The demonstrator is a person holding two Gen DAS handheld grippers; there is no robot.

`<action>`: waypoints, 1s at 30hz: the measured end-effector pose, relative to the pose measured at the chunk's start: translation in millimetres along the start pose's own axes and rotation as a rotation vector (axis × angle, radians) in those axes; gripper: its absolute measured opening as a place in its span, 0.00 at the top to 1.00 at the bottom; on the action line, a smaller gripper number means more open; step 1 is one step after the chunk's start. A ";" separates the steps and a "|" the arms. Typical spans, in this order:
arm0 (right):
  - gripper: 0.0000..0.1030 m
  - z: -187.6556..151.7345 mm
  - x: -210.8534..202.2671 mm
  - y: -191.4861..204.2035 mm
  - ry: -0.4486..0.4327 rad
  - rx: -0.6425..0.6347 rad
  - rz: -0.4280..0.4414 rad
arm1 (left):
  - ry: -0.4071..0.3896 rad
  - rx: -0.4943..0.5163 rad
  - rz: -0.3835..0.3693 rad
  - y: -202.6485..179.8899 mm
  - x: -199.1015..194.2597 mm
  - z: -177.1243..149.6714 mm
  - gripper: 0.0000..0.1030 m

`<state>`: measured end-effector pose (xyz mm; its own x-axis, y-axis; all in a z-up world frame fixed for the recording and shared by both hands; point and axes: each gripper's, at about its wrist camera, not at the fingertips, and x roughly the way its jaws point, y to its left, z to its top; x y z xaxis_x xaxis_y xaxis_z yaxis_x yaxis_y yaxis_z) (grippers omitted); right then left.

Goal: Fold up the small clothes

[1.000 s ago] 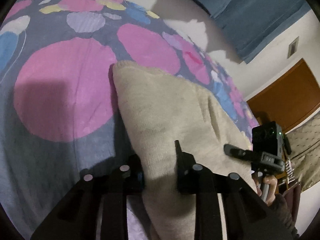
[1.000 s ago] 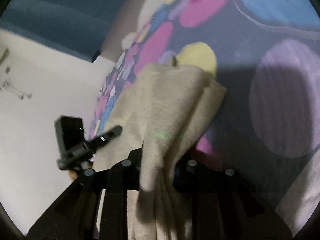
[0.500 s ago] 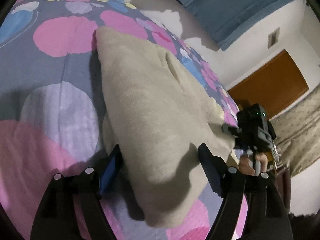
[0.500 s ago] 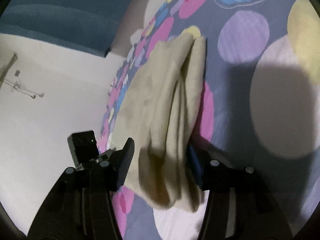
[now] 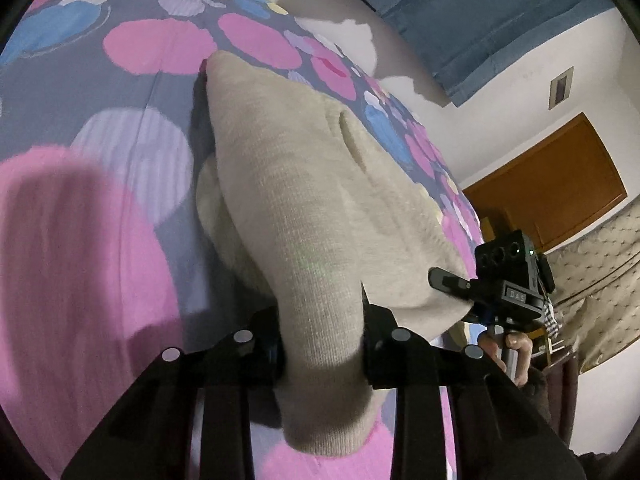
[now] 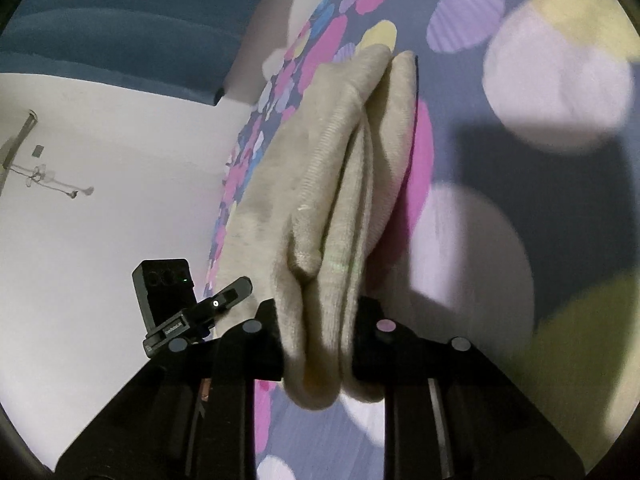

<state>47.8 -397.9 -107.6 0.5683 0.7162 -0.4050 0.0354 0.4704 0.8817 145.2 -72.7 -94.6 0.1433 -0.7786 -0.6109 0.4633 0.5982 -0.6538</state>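
Since half a second ago both sets of jaws, then spread wide, have clamped again: our left gripper [image 5: 322, 334] and right gripper [image 6: 318, 334] each pinch a near corner of the folded beige knit garment [image 5: 304, 184], which lies on the grey bedsheet with pink, blue and lilac dots [image 5: 80, 240]. We should lift both corners level and together, keeping layers stacked, then lay them squarely onto the garment's far edge.

My left tool [image 5: 322, 336] has its fingertips buried under the beige knit garment [image 5: 304, 200], and the folded layers cover my right tool [image 6: 318, 336] the same way. The bedspread [image 6: 560, 92] smears into soft blur at the right, and the door [image 5: 560, 176] sits half behind a hanging quilted cloth [image 5: 596, 276].
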 end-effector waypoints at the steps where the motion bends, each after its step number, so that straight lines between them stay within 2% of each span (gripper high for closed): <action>1: 0.80 -6.7 -2.3 0.3 0.004 0.004 0.008 | 0.006 0.004 -0.002 -1.9 -1.9 -5.1 0.71; 12: 0.80 -42.7 -16.4 1.9 0.031 -0.003 0.017 | -0.002 -0.008 -0.006 -11.9 -14.3 -45.6 0.71; 25: 0.81 -15.7 -1.1 -1.2 0.031 -0.019 0.034 | -0.032 0.050 0.040 -11.8 -17.7 -60.2 0.68; 30: 0.81 -14.7 -1.1 -0.1 0.028 -0.022 0.032 | -0.045 0.087 0.083 -17.7 -18.1 -63.6 0.66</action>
<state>35.1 -391.1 -110.8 0.5457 0.7452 -0.3833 -0.0005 0.4577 0.8891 78.9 -57.1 -100.4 0.2223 -0.7363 -0.6391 0.5221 0.6435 -0.5598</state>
